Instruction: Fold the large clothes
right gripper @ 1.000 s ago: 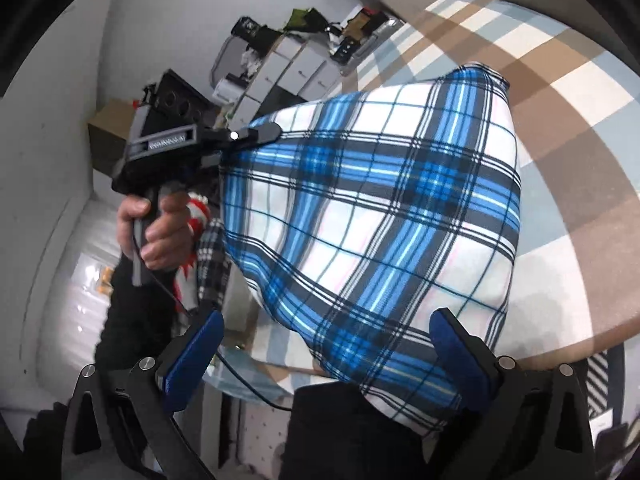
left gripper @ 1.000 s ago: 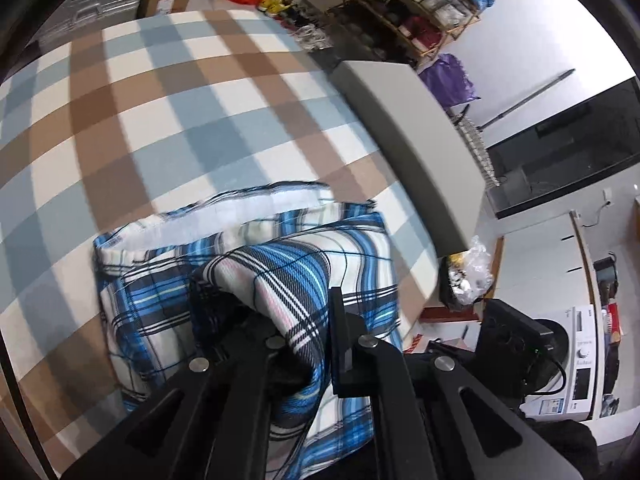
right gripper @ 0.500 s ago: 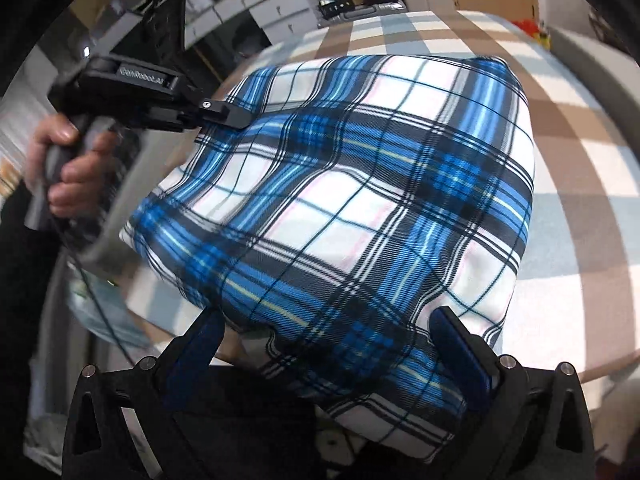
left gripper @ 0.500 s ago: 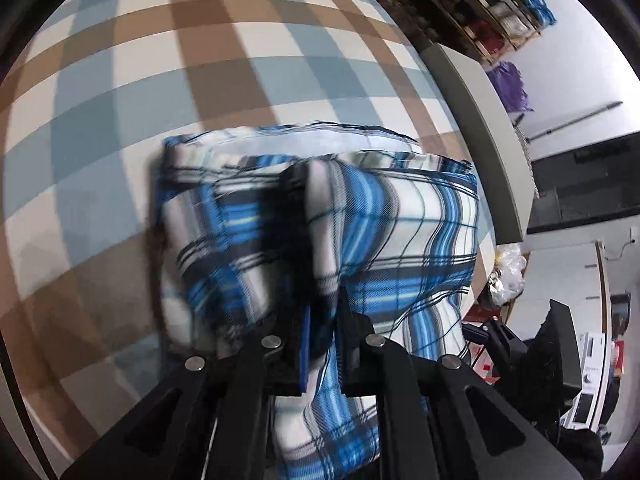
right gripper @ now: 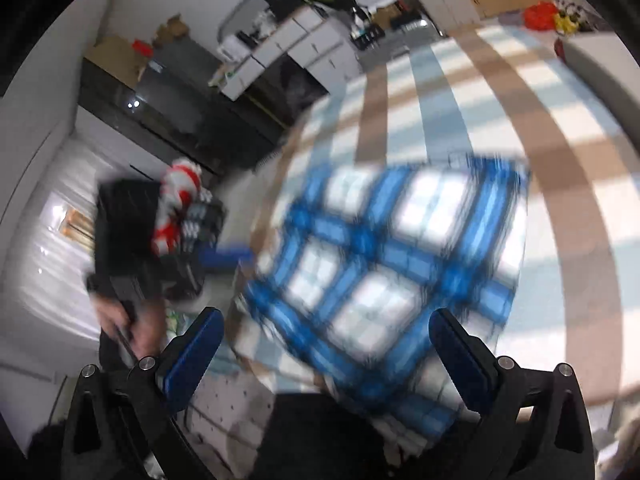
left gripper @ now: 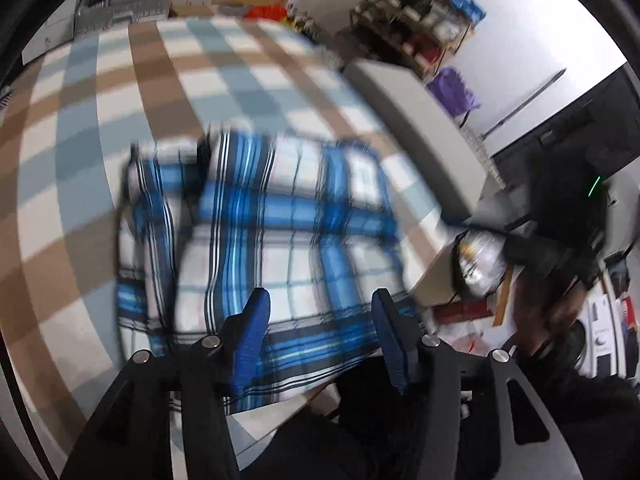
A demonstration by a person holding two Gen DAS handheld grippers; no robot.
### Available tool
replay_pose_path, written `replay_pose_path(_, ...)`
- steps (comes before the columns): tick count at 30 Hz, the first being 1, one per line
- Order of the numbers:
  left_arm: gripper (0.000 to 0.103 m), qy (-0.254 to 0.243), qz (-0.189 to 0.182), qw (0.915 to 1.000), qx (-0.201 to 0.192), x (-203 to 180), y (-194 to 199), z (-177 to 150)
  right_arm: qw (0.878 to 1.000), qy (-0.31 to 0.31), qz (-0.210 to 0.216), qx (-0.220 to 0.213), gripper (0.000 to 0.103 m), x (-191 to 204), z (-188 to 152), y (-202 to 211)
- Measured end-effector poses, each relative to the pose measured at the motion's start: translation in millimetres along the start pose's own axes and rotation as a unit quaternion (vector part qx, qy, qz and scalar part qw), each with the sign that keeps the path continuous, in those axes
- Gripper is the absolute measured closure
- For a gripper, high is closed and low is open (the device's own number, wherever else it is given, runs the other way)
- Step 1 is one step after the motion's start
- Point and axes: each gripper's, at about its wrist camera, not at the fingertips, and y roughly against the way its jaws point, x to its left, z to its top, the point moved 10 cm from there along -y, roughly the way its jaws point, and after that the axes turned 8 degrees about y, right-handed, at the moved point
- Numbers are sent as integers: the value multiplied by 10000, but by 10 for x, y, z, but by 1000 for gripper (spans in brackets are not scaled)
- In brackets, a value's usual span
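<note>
Tongs: left gripper [left gripper: 318, 312] has just been opening, jaws partly apart, nothing between them; right gripper [right gripper: 324, 336] spread wide, empty; blue plaid shirt [left gripper: 264, 240] lies folded on the checked table cover [left gripper: 80, 152] (near its front edge); both views blurred, so folds are indistinct.

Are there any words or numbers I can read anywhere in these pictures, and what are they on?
None can be read.
The blue plaid garment and the checked cloth under it bear only patterns, no writing.
The white appliance at the right edge may carry markings, but they are too small and blurred to read.
The shelf and cabinets are too blurred.
</note>
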Motion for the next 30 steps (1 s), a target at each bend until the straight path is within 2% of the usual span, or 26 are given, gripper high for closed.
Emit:
replay_pose_path(3,56,482,250,9983,197,370,-281,-32,9990,248,-285,229,0,-14,318,-199)
replay_pose_path(7,56,1021,-201,9945,152,664,-410,-8,9956,71,-118,925,0,-31,526,-839)
replay_pose_path(9,56,1089,-318,9935,83,710,-385,-6,9927,-30,-274,1171,0,-133,540,-1086)
replay_pose_path(12,57,963,-183,9952,-23,759,-353,-28,9847,-263,-412,1675,0,-360,406,-1452)
replay_pose_path(17,56,843,280,9960,6,674,-278,-9,9829,-926,40,1589,0,-485,395,-1455)
replay_pose_path(19,56,801,294,9963,-133,551,-181,55,9833,-1096,434,1383,0,-462,427,-1295)
replay_pose_path(21,56,691,112,9971,-283,360,-137,164,9823,-1279,921,1014,0,-399,463,-1040)
replay_pose_path(25,56,380,-219,9983,-382,-10,-41,495,9778,-1095,1728,460,0,-169,282,-519)
replay_pose_path(27,56,206,-156,9988,-415,-122,-118,737,9674,-1243,2178,362,0,-80,114,-371)
replay_pose_path(29,56,178,4,9988,-464,-76,-245,949,9492,-1532,2731,300,0,26,-35,-313)
replay_pose_path(30,56,334,-12,9987,-395,0,-321,1009,9377,-1748,2988,310,0,38,-145,-316)
